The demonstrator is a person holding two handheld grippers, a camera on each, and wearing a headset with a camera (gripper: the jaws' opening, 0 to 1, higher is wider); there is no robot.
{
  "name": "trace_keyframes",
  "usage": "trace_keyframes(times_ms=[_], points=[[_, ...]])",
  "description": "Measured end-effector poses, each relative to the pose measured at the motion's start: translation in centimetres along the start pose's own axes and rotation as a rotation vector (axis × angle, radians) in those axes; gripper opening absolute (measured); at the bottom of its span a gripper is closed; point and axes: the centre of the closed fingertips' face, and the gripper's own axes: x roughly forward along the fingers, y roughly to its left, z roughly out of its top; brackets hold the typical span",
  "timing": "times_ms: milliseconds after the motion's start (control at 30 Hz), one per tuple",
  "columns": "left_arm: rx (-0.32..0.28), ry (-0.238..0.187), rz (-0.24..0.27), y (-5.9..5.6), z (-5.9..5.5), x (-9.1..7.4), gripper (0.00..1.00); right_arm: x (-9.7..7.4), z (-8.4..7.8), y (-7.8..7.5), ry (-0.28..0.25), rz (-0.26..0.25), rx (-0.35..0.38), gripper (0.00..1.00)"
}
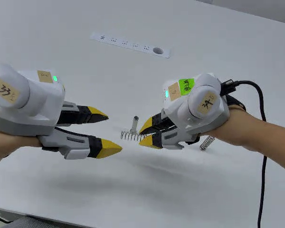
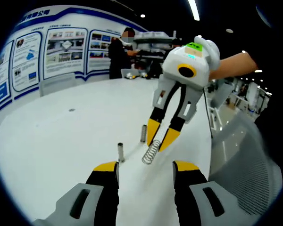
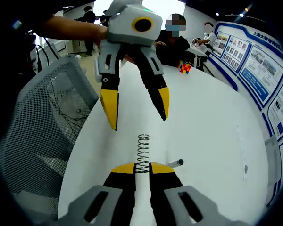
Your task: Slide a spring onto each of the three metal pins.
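Two grippers are seen facing each other over the white table [image 1: 190, 28] in the head view. The left gripper [image 1: 110, 133], at the left of the frame, is held with its jaws spread wide, and nothing is gripped between them. The right gripper [image 1: 143, 134], just right of centre, is closed almost fully, and one end of a spring [image 1: 129, 136] is pinched between its yellow tips. The coil sticks out toward the left of the frame, into the gap between the two grippers. Whether its free end touches the table cannot be told.

A metal pin [image 1: 134, 124] is seen standing upright on the table just above the spring. A second spring [image 1: 206, 142] is seen on the table at the lower right of the right gripper, partly hidden by the hand. A power strip [image 1: 130, 44] lies well apart at the upper centre, and a black cable [image 1: 262, 142] runs down the right edge.

In the left gripper view, the held spring is seen slanting down from the right gripper's tips at the centre. A farther pin [image 2: 144, 133] stands just left of those tips, and a nearer pin [image 2: 120, 152] stands lower left of it, both upright and bare.

In the right gripper view, the spring is shown clamped at the bottom centre and pointing up toward the open left gripper.
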Motion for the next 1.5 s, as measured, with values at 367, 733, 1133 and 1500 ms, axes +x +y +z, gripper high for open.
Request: trace_keyframes(times_ms=[367,733,1133,1500], points=[[0.049,0.037,-0.051,-1.7,-0.3,0.8,0.29,-0.5,1.4,1.3,-0.021,0.012,-0.049,0.11],[0.096,0.094,-0.105,-3.0,-0.9,1.6,0.13,-0.5,2.3,2.2,-0.013,0.034,-0.112,0.11],[0.148,0.069,-0.123,-3.5,0.0,1.1,0.10,-1.0,1.8,2.0,-0.036,0.054,-0.030,0.15],[0.171,0.086,-0.137,-3.7,-0.2,1.1,0.11,-1.9,2.8,2.1,-0.131,0.074,0.040,0.11]])
